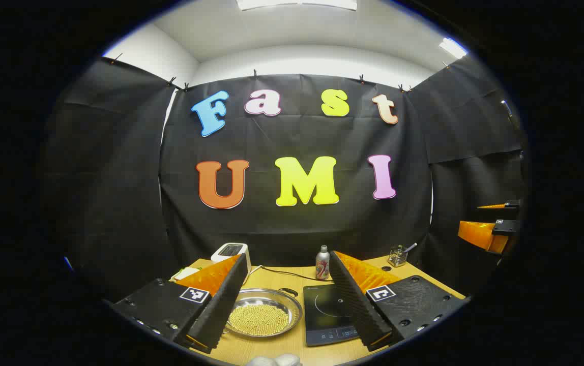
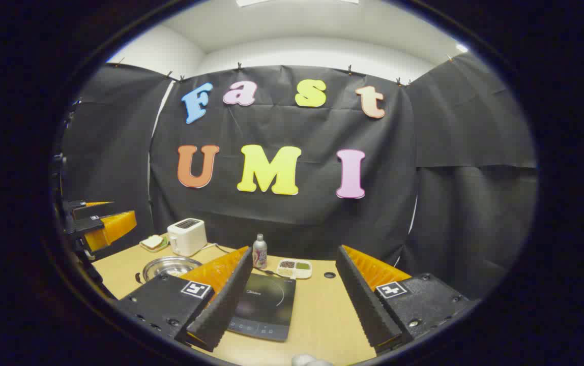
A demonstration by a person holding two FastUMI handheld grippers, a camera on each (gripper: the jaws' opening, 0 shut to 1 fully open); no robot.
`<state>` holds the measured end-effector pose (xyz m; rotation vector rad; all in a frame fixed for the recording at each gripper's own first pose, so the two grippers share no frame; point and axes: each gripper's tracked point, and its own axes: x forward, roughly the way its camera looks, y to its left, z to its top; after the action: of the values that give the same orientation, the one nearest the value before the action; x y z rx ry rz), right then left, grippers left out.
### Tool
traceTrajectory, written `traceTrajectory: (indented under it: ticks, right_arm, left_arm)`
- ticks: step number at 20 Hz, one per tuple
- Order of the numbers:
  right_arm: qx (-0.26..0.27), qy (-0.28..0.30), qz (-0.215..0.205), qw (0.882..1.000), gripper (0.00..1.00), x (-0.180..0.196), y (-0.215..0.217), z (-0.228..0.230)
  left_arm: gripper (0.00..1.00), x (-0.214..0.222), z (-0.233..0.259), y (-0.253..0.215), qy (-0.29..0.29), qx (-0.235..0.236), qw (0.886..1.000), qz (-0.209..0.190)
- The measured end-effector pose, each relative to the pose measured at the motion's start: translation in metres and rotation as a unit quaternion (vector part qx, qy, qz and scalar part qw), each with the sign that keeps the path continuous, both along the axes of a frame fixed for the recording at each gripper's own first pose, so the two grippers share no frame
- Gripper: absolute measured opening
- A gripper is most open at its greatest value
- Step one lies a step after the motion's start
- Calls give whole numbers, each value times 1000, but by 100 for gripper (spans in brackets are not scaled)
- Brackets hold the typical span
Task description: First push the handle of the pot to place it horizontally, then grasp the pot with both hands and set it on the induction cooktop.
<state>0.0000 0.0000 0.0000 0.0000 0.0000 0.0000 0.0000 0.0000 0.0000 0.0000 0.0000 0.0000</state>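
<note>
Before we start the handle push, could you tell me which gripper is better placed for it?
Left, probably: the left gripper is open with the pot right ahead, while the right gripper faces the induction cooktop.

A white toaster (image 2: 187, 237) is set at the back left of the wooden counter (image 2: 322, 310), with a small dish of bread (image 2: 153, 242) just beside it. A slim bottle (image 2: 259, 251) is stood near the wall, and a divided tray of grains (image 2: 294, 269) is laid next to it. A small wire holder (image 1: 398, 255) with utensils is placed at the back right.
</note>
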Motion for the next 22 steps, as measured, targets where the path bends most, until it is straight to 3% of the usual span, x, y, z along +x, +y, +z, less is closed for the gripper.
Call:
traceTrajectory:
  ticks: [1,14,15,16,19,21,22]
  right_arm:
    - [1,0,-1,1000,100,0,0,0]
    - [3,16,-11,1000,100,-3,-3,-5]
    - [3,16,-13,1000,100,-3,-3,-4]
    - [3,17,-15,1000,100,-3,-4,-5]
    - [4,22,-20,1000,100,-4,-5,-7]
    - [6,24,-18,1000,100,-8,-8,-11]
    - [5,26,-17,1000,100,-11,-9,-12]
  left_arm:
    - [96,-1,-1,-1,0,1,1000,-1]
    - [95,-3,-9,-3,4,-3,1000,-16]
    - [80,-3,-11,-4,6,-5,1000,-18]
    - [86,-2,-12,-6,6,-13,1000,-22]
    - [72,-2,-17,-4,14,-15,999,-25]
    - [47,0,-23,-5,22,-12,999,-36]
    - [43,1,-28,-7,28,-9,999,-43]
